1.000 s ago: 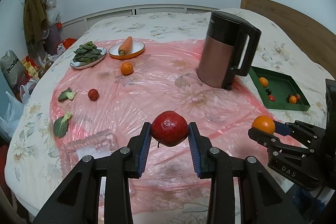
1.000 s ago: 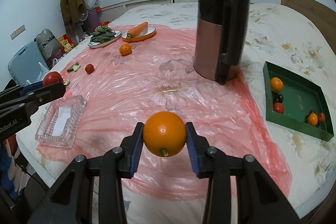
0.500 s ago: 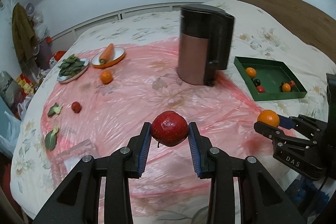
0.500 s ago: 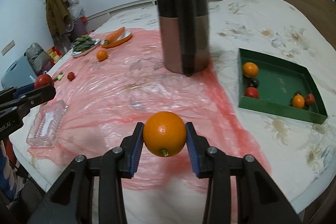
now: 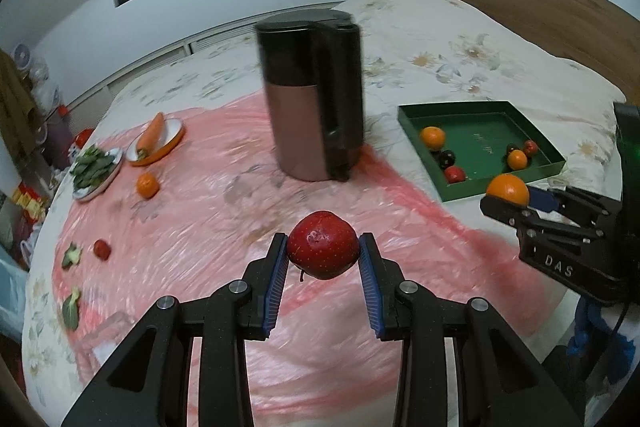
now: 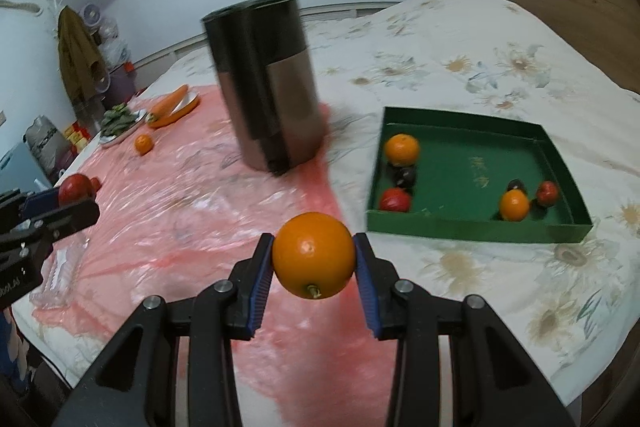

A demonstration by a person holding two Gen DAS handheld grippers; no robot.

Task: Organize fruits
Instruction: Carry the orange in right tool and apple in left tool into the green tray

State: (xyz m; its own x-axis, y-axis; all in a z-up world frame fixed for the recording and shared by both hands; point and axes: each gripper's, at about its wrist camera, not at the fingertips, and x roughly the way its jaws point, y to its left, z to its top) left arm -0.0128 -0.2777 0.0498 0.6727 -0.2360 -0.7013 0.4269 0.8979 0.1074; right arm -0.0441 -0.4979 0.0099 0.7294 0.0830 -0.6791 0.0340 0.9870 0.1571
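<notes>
Left gripper (image 5: 323, 259): matte black frame with two forked arms, each carrying silver round-head screws at roughly 10 and 2 o'clock of the housing. Jaws are lined with blue ribbed pads. Right gripper (image 6: 314, 259): identical build, with the same black arms, silver screws and blue ribbed pads. Seen side-on from the left wrist view at 3 o'clock, its black body bears white lettering "DAS", and a dark cable hangs beneath it. No sleeve or hand is visible.
</notes>
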